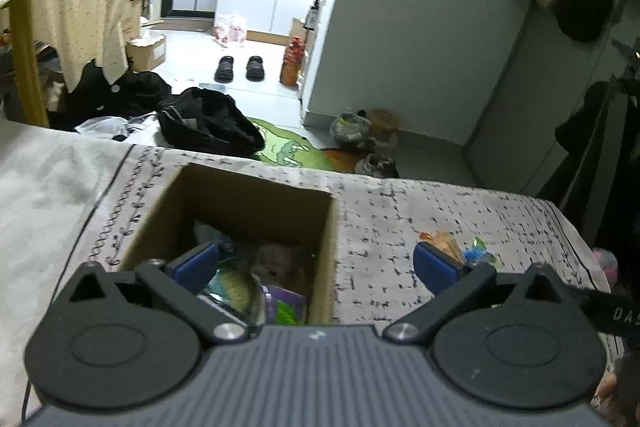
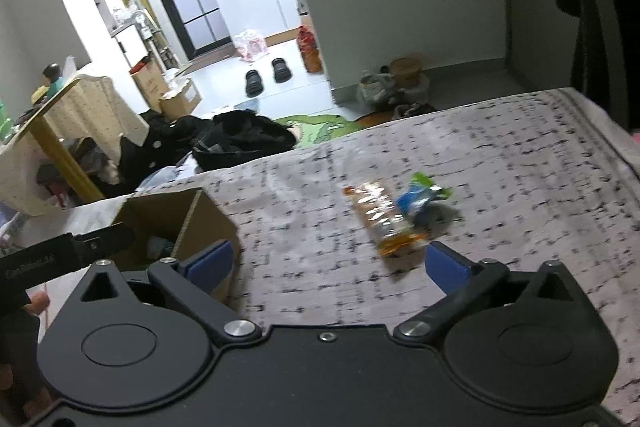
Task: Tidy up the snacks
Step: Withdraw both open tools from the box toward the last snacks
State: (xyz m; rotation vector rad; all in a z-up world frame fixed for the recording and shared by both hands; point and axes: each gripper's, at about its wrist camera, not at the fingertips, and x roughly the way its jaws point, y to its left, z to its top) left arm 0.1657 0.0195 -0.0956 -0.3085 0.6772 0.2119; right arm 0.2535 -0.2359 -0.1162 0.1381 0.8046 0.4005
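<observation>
Room: cluttered living space, kitchen doorway at upper centre of both views; black shoes [image 1: 240, 69] on the floor beyond.
Surface: patterned bedcover [image 1: 420, 219] across the lower half, serving as the sorting area.

Left wrist view
Cardboard box [image 1: 240, 195]: lower centre, top open so snacks drop in; several packets already inside.
Left gripper [image 1: 316, 263]: jaws spread wide, nothing between them; one blue pad hangs over the box, the other over the cover, which suggests a release rather than a grip.
Loose snacks: orange packet [image 1: 444, 241] and blue-green packet [image 1: 478, 253], right of the box, apart from it.

Right wrist view
Right gripper [image 2: 328, 263]: jaws wide apart, empty, aimed toward the loose packets, probably for the next pickup.
Orange packet [image 2: 384, 217]: flat on the cover, centre right, touching the blue-green packet [image 2: 420, 199].
Box: lower left, partly hidden.
</observation>
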